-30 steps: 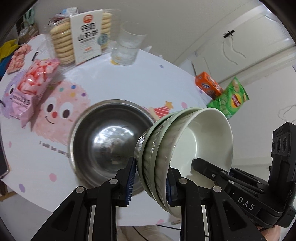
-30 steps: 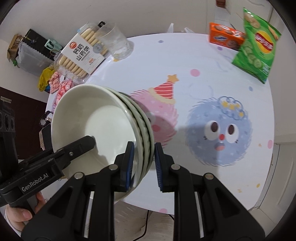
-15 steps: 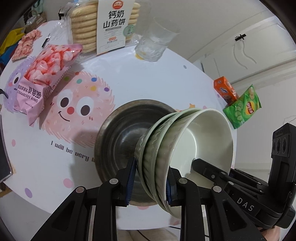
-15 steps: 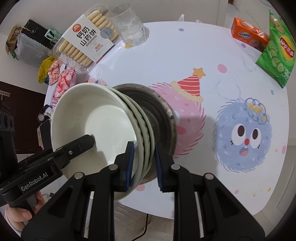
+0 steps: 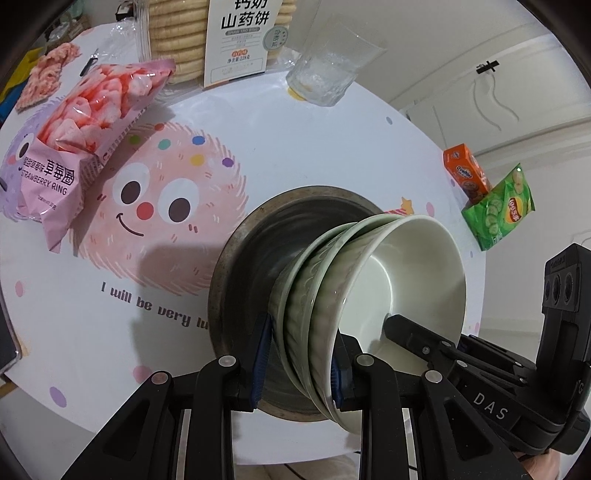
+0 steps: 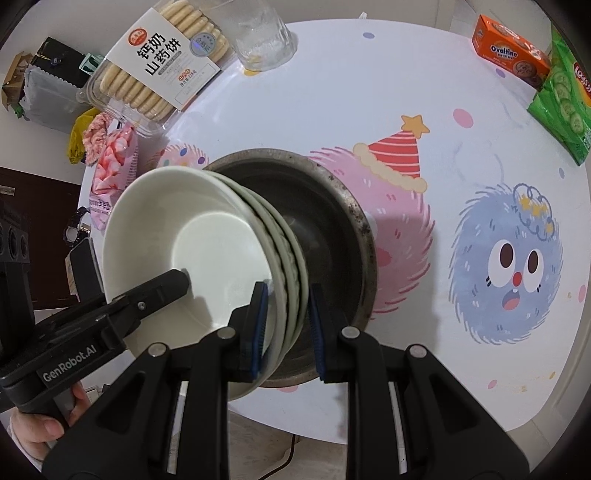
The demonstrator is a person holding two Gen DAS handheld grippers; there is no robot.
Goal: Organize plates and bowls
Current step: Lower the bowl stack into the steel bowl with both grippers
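A stack of three pale green ceramic bowls is held on edge between both grippers, just above a large steel bowl on the round table. My left gripper is shut on the stack's near rim. My right gripper is shut on the opposite rim of the same stack. The steel bowl lies right behind the stack in the right wrist view. Each gripper shows in the other's view, reaching into the top bowl.
On the cartoon-print table lie a pink strawberry-ring bag, a biscuit pack, a glass, an orange Ovaltine box and a green chip bag. The table's near edge is just below the grippers.
Both grippers carried the bowl stack lower and closer to the table. The steel bowl has come into the right wrist view and now sits directly behind the stack.
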